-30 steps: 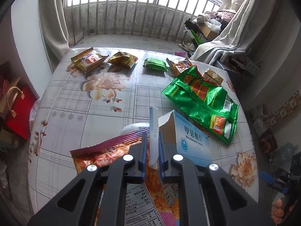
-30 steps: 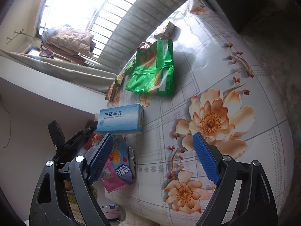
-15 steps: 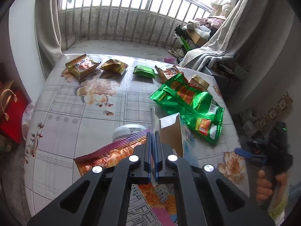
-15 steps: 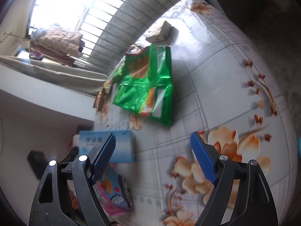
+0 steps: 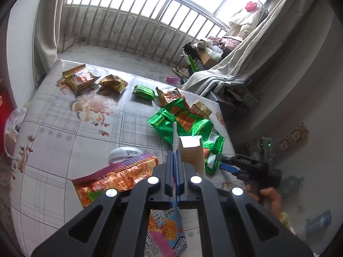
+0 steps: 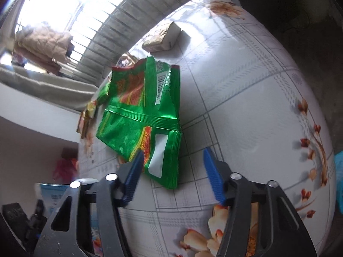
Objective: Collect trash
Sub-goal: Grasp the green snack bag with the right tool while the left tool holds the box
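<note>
My left gripper (image 5: 175, 162) is shut on the white end flap (image 5: 174, 135) of a blue-and-white medicine box (image 5: 191, 152), which hangs tilted above the flowered table (image 5: 64, 128). A large green snack bag (image 6: 145, 111) lies flat on the table; it shows in the left wrist view too (image 5: 184, 122). My right gripper (image 6: 173, 154) hovers over the bag's near corner. Its jaws are closing with that corner between them, and the pads do not press on it. The left wrist view shows the right gripper (image 5: 231, 168) at the table's right edge, held by a hand (image 5: 268, 192).
An orange-and-pink snack bag (image 5: 120, 175) and a white round object (image 5: 124, 152) lie under my left gripper. Gold wrappers (image 5: 79, 77), a small green packet (image 5: 144, 92) and a small brown box (image 6: 163, 35) sit at the far side. The table edge curves off at the right (image 6: 310, 98).
The left gripper has risen with the box, which has tipped up. The right gripper has slid across the table to the green bag's corner and its jaws have narrowed.
</note>
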